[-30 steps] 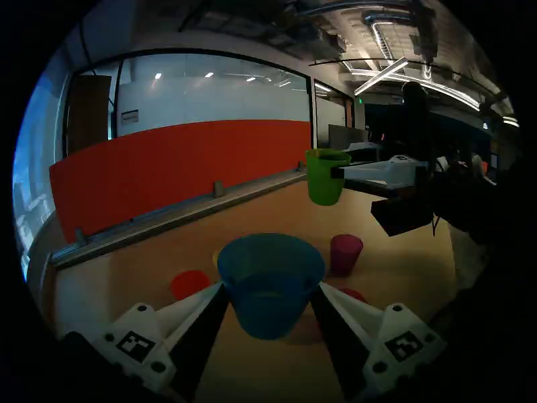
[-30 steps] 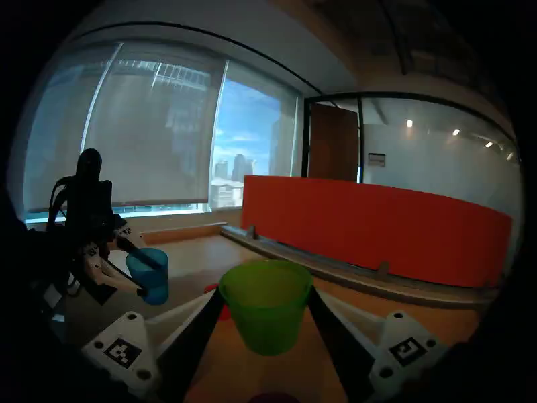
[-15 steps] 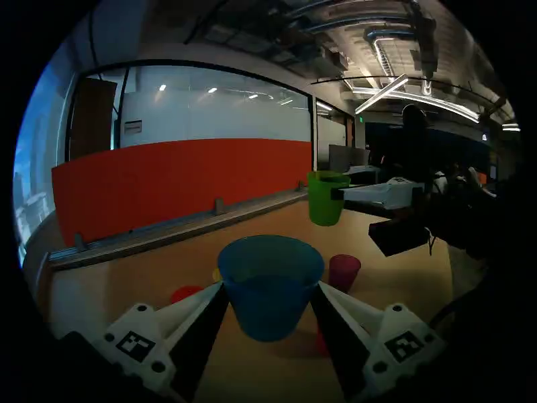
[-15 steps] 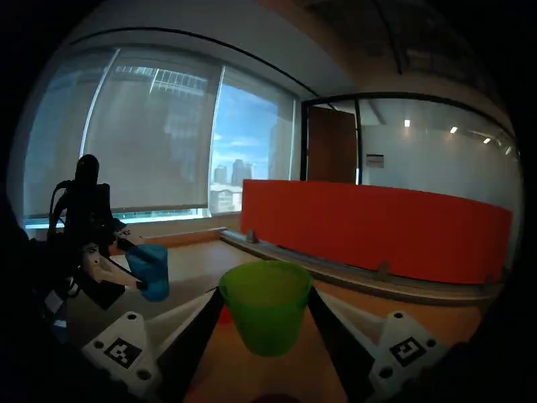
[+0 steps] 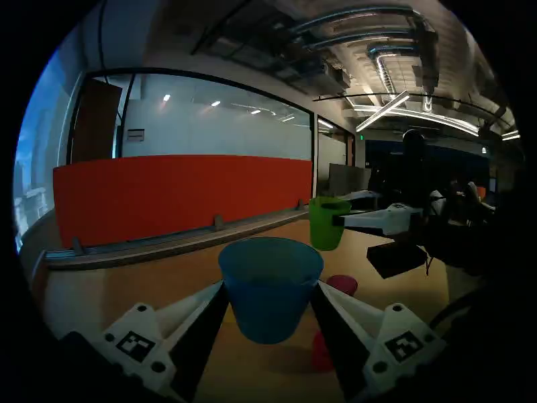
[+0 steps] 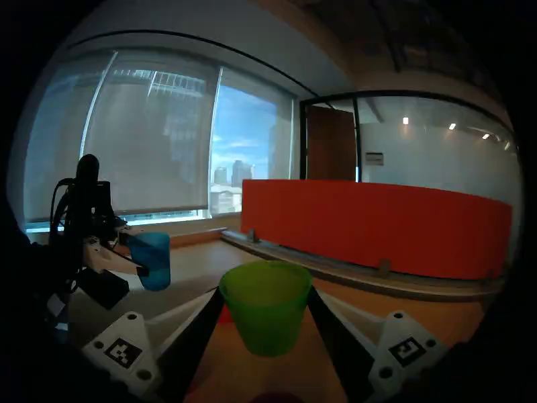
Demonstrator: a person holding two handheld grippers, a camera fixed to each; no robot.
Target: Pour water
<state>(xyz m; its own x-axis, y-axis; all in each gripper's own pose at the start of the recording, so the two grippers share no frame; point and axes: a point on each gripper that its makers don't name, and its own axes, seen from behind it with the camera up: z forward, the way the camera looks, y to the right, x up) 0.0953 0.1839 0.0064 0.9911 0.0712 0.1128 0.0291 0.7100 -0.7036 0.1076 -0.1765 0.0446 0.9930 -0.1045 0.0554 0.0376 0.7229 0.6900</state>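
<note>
Cups upright, well apart: left gripper (image 5: 268, 299) clamps blue cup (image 5: 270, 269), right gripper (image 6: 265, 302) clamps green cup (image 6: 266, 332), ahead-right of blue.

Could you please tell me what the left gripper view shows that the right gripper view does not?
Left gripper view: ceiling pipes and light strips over a dim office area. Right gripper view: a big window with blinds and a city skyline. Shared: the blue cup gripped by the left gripper, the green cup gripped by the right gripper, the orange partition and the wooden table.
</note>
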